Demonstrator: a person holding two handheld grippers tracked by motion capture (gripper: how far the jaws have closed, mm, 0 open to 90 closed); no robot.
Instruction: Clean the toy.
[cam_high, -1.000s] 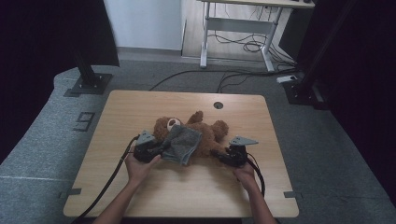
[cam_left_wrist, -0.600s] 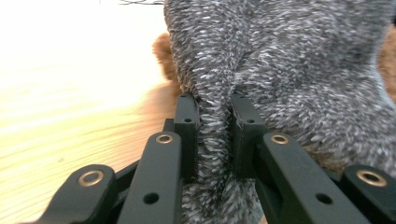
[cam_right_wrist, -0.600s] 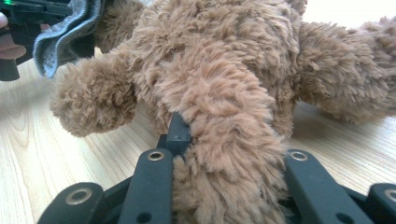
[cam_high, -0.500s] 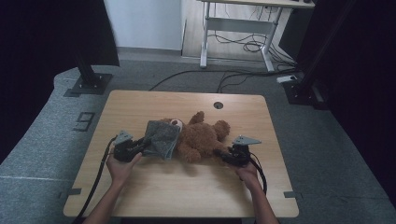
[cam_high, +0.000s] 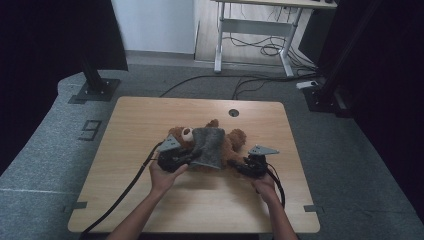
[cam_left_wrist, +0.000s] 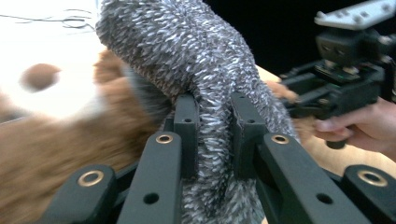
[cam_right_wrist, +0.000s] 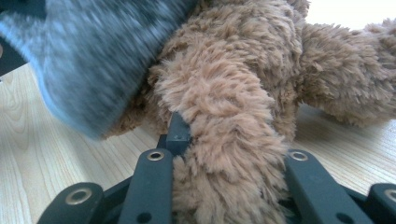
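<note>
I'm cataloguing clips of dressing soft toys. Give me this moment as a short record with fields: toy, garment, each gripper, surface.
toy: brown teddy bear, lying on the table
garment: grey knitted piece, draped over the bear's body
left gripper: shut on the grey knit, a fold pinched between its jaws
right gripper: shut on a furry limb of the bear
surface: wooden table

Both forearms enter bare from the bottom of the high view, no sleeves showing. Each hand carries a black gripper: left gripper (cam_high: 172, 159), right gripper (cam_high: 252, 165), each topped by a grey three-cornered plate and trailing a black cable. The black jaw arms bear brass-ringed holes.
</note>
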